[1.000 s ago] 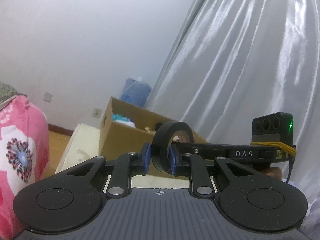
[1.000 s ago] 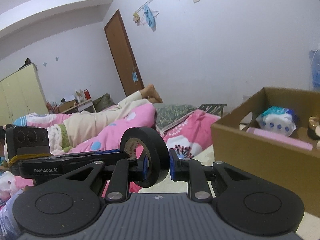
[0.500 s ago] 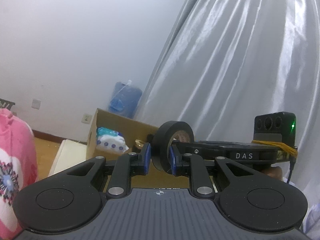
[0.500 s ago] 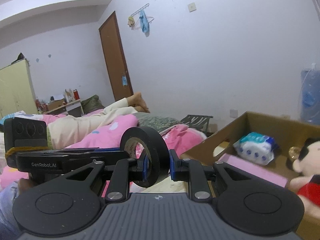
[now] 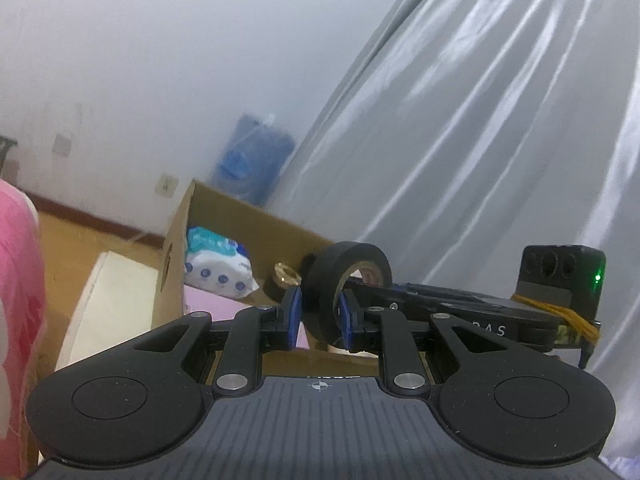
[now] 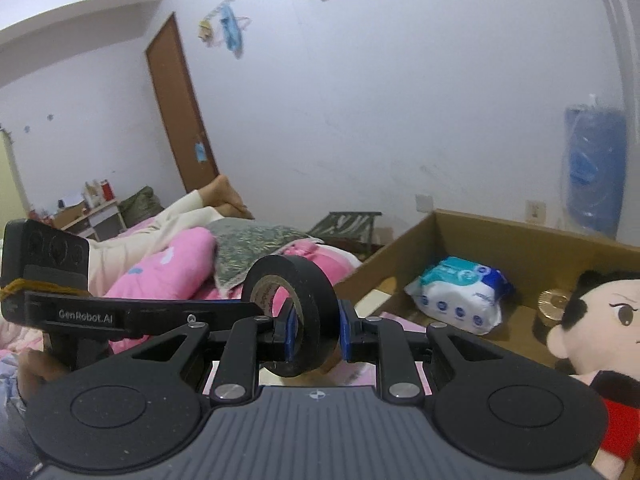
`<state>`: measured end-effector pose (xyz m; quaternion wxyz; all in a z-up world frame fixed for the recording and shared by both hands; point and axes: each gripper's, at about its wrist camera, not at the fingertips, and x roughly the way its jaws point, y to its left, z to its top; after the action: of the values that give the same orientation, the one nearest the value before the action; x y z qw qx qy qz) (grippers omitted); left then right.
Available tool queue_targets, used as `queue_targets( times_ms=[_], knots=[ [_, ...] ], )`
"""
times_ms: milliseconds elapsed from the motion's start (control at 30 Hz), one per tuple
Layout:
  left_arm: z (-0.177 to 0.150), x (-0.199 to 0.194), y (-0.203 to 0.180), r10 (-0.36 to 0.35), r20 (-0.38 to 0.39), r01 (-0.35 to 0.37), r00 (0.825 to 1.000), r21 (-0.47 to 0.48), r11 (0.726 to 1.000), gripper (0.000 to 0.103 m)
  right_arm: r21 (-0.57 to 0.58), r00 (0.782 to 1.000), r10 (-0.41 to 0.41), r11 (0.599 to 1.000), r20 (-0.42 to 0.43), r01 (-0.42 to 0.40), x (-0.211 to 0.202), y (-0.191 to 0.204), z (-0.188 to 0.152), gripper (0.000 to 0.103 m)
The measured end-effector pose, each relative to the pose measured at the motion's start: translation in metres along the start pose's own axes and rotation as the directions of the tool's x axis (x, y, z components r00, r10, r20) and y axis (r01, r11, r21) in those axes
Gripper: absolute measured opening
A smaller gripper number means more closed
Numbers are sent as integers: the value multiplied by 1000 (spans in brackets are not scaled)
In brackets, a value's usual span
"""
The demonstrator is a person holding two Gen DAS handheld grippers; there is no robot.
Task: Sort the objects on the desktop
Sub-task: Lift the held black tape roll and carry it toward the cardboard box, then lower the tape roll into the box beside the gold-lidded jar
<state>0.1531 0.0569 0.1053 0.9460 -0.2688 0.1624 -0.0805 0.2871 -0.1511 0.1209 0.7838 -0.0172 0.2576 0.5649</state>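
A roll of black tape (image 5: 346, 276) is held in the air between both grippers. My left gripper (image 5: 318, 316) is shut on it, blue pads on its two flat sides. My right gripper (image 6: 318, 334) is shut on the same tape roll (image 6: 298, 308), and the left gripper's handle (image 6: 120, 314) reaches in from the left. Just beyond the roll stands an open cardboard box (image 5: 176, 240). In the box (image 6: 520, 240) lie a tissue pack (image 6: 460, 294), a gold-lidded jar (image 6: 554, 302) and a plush doll (image 6: 592, 320).
A blue water bottle (image 5: 252, 160) stands behind the box against the wall. A silvery curtain (image 5: 480, 140) hangs to the right. Left of the box are a white slab (image 5: 108, 304) and pink bedding (image 6: 180, 256), where a person (image 6: 160, 232) lies.
Both grippers, still clamped on the tape roll, have travelled toward the box. The box now looks nearer, and the doll, jar and tissue pack inside have come into view.
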Motion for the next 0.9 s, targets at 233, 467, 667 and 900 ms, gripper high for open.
queue_targets(
  times_ms=[233,467,667,900],
  knots=[
    [25,55,8,64,-186,-74,981,-49,996,19,4,990,-111,994,-89,111,26,-33,12,23],
    [35,131,28,63,-366,-126,929,-151,980,19,-32,949,-245,969,-200,244,56,-71,16,23],
    [31,189,45,55,-483,-191,874,-238,952,18,-94,893,-359,933,-272,346,83,-96,12,23],
    [29,237,49,92,-585,-291,806,-257,921,18,-85,833,-400,913,-383,399,98,-125,13,26]
  ],
)
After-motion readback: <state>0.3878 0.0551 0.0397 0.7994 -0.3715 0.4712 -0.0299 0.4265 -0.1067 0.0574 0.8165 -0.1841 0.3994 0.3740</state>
